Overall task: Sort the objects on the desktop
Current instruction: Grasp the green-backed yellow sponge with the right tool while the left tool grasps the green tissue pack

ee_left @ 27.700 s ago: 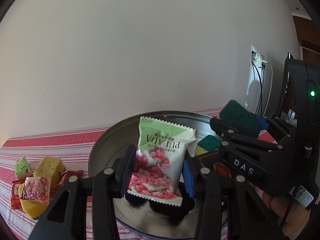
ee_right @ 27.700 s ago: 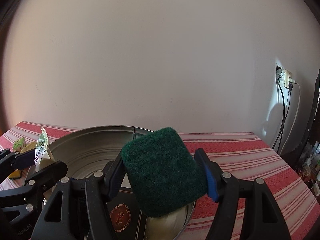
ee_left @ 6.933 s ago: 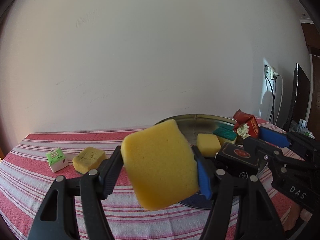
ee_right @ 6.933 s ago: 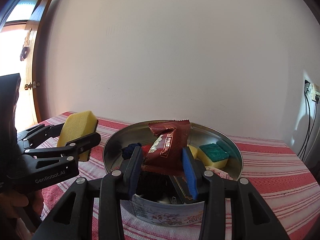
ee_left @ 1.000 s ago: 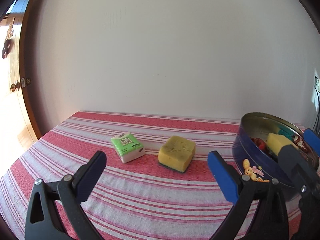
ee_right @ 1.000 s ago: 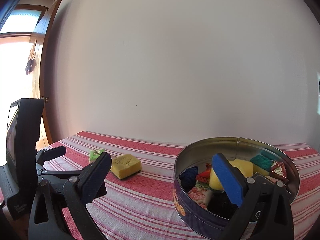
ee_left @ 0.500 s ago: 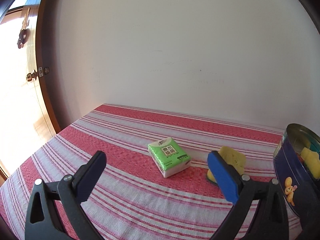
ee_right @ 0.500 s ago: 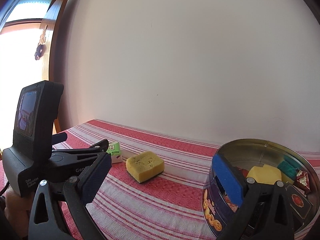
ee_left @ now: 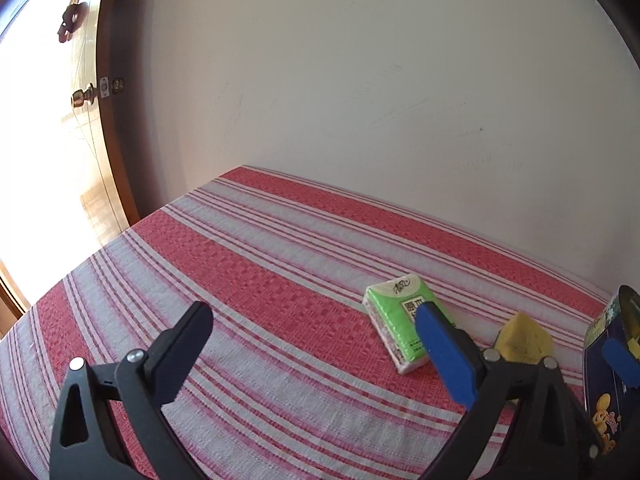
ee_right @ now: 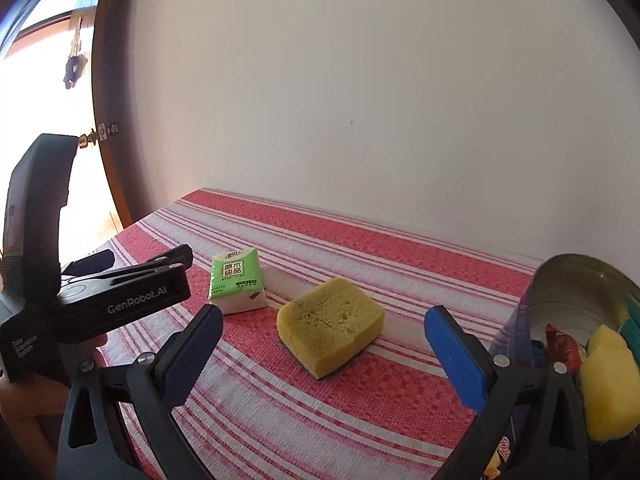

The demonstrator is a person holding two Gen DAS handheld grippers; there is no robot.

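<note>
A green tissue pack (ee_left: pixel 404 320) lies on the red striped tablecloth (ee_left: pixel 260 280), just behind my left gripper's right finger. My left gripper (ee_left: pixel 312 344) is open and empty, with the pack to the right of its gap. A yellow sponge (ee_right: pixel 330 326) lies between the fingers of my open, empty right gripper (ee_right: pixel 322 344), farther off on the cloth. The tissue pack (ee_right: pixel 237 282) sits left of the sponge. The sponge (ee_left: pixel 524 340) shows partly behind the left gripper's finger. The round tin (ee_right: pixel 560 292) at the right edge holds a yellow sponge, a green sponge and snack packets.
The left gripper's body (ee_right: pixel 92 300) reaches in from the left in the right wrist view. A white wall (ee_right: pixel 360 100) stands behind the table. A wooden door (ee_left: pixel 52 120) is at the left past the table edge. The tin's blue side (ee_left: pixel 604 380) stands at far right.
Both grippers have swung left and come nearer. The tissue pack now sits by the left gripper's right finger, and the sponge has come between the right gripper's fingers. The tin has slid to the right edge.
</note>
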